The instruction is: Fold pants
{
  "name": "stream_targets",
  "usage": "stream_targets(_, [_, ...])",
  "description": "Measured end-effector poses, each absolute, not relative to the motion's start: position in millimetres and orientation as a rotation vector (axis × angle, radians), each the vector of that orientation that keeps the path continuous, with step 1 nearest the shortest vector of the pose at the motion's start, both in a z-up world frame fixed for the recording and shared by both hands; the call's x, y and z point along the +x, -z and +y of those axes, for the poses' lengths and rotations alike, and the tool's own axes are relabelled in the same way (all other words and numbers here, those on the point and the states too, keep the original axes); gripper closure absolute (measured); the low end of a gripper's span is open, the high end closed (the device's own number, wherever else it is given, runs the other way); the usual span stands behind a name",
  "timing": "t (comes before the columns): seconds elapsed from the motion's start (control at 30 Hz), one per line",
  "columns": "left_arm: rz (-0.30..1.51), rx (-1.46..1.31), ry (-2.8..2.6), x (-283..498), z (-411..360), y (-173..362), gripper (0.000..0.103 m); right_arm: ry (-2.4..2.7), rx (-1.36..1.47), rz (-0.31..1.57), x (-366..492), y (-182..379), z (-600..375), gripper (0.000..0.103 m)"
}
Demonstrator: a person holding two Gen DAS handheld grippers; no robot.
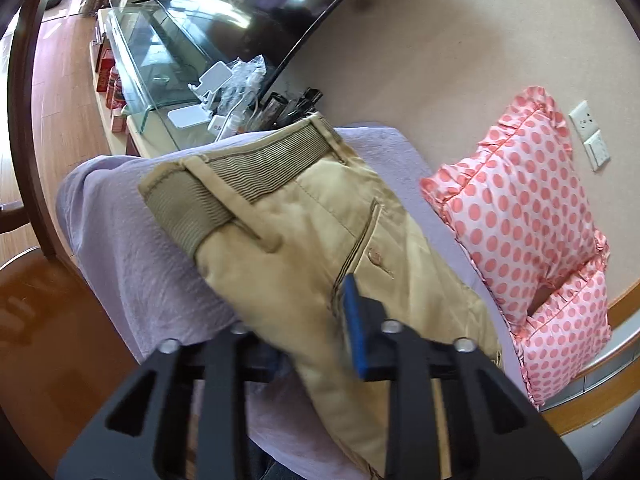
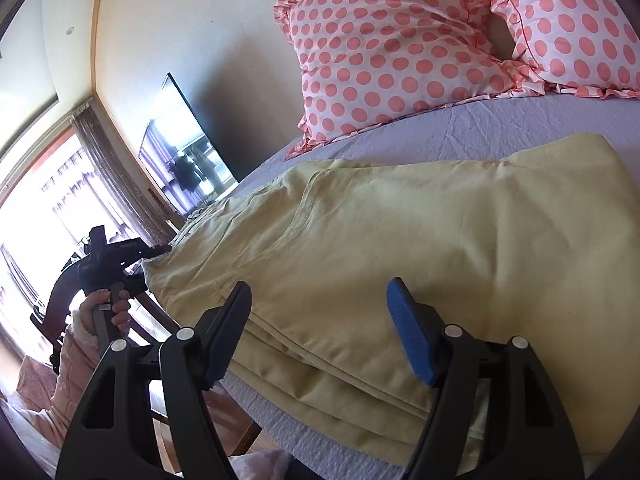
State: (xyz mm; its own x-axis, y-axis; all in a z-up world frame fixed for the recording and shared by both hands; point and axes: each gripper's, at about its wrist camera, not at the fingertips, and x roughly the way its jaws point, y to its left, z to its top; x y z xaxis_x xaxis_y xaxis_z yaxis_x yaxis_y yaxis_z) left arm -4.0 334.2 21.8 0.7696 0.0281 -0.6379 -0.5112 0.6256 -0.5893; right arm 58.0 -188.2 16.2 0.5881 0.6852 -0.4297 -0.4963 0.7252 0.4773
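Tan pants (image 1: 320, 224) lie folded lengthwise on a lilac bedsheet (image 1: 132, 248), waistband end toward the bed's corner. My left gripper (image 1: 316, 336) has its jaws around the pants' near edge below the back pocket; one blue pad (image 1: 356, 328) shows, the other is hidden under cloth. In the right wrist view the pants (image 2: 400, 248) lie in stacked layers. My right gripper (image 2: 320, 332) is open, its blue pads (image 2: 408, 328) on either side of the layered near edge. The left gripper (image 2: 160, 249) shows there at the waist end, held by a hand.
Two pink polka-dot pillows (image 2: 392, 48) lean at the bed's head against the wall. A TV (image 1: 256, 4), a glass tank (image 1: 152, 60) and clutter stand on a low cabinet past the bed's corner. Wooden floor (image 1: 60, 100) lies to the left.
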Motion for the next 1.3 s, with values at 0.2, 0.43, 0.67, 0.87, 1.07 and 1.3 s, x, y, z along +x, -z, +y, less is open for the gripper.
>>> stream_targets(0.2, [0.588, -0.584, -0.319, 13, 286, -82, 0.093, -0.690, 0.358, 0.555, 44, -29, -215, 0.023])
stream_targets(0.43, [0.513, -0.160, 0.030, 38, 106, -166, 0.093, -0.491, 0.439, 0.419, 27, -48, -289, 0.017])
stream_targets(0.67, [0.605, 0.175, 0.558, 21, -101, -121, 0.091, -0.319, 0.590, 0.401, 21, -39, -358, 0.016])
stream_targets(0.87, [0.733, 0.361, 0.648, 6, -154, -59, 0.083, -0.327, 0.671, 0.463, 29, -30, -380, 0.015])
stream_targets(1.07, [0.703, 0.096, 0.720, -1, -71, -111, 0.035, -0.410, 0.645, 0.615, 63, -16, -366, 0.018])
stream_targets(1.3, [0.841, -0.138, 0.355, 77, 50, -98, 0.034, -0.477, 0.583, 0.721, 93, -6, -348, 0.042])
